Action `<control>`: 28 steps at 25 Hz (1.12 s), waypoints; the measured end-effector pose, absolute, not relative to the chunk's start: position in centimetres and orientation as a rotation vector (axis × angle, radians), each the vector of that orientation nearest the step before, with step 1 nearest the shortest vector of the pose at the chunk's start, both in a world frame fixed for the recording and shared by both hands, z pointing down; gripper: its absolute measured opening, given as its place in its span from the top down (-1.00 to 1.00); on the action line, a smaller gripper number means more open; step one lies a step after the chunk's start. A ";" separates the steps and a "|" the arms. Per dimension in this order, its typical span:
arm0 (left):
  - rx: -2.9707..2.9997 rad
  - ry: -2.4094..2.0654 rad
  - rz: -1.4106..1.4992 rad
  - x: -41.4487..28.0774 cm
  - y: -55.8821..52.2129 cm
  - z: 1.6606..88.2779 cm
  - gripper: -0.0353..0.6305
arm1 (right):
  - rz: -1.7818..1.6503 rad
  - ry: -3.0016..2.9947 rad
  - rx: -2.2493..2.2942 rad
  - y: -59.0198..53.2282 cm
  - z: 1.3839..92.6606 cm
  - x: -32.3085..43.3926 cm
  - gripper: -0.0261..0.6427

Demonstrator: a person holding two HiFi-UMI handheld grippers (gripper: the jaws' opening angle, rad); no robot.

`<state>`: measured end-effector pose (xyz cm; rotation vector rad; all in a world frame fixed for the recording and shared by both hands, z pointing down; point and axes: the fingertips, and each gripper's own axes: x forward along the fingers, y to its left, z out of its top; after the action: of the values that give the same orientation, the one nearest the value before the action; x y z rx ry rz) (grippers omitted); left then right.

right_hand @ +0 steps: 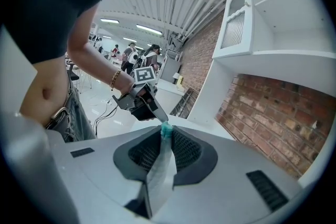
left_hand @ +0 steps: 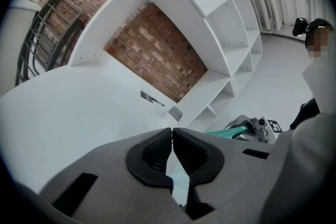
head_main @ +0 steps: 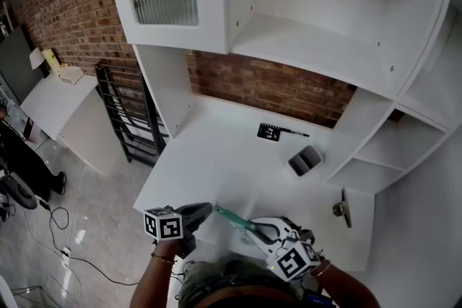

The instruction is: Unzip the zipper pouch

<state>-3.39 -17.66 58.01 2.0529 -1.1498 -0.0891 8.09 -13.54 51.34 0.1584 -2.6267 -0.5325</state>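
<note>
clear plastic zipper pouch with teal zip (head_main: 234,218) held taut above white tabletop (head_main: 216,155) edge, left tongs (left_hand: 171,136) clenched on one end, right tongs (right_hand: 165,136) on the other. recommend: draw apart straight along the zip, steadily.

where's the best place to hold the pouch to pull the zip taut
By the two ends of its teal zip, coming in end-on along it. The pouch is thin, limp film. Only the zip strip looks stiff enough to hold a line, and it runs straight between the left gripper and the right gripper, each with its jaws shut on an end.
</note>
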 end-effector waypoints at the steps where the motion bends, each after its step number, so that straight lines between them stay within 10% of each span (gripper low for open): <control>1: 2.048 -1.160 -0.088 -3.6 -17.7 58.1 0.88 | -0.529 -2.632 0.161 -13.6 51.2 8.0 0.77; 28: 2.082 -1.422 -0.299 -6.4 -15.3 56.4 0.88 | -0.519 -2.599 0.347 -23.1 51.9 8.0 0.77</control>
<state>-6.35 -15.34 56.40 2.0824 -1.4217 -0.2986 8.01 -23.08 51.85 0.3472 -2.5990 -0.5194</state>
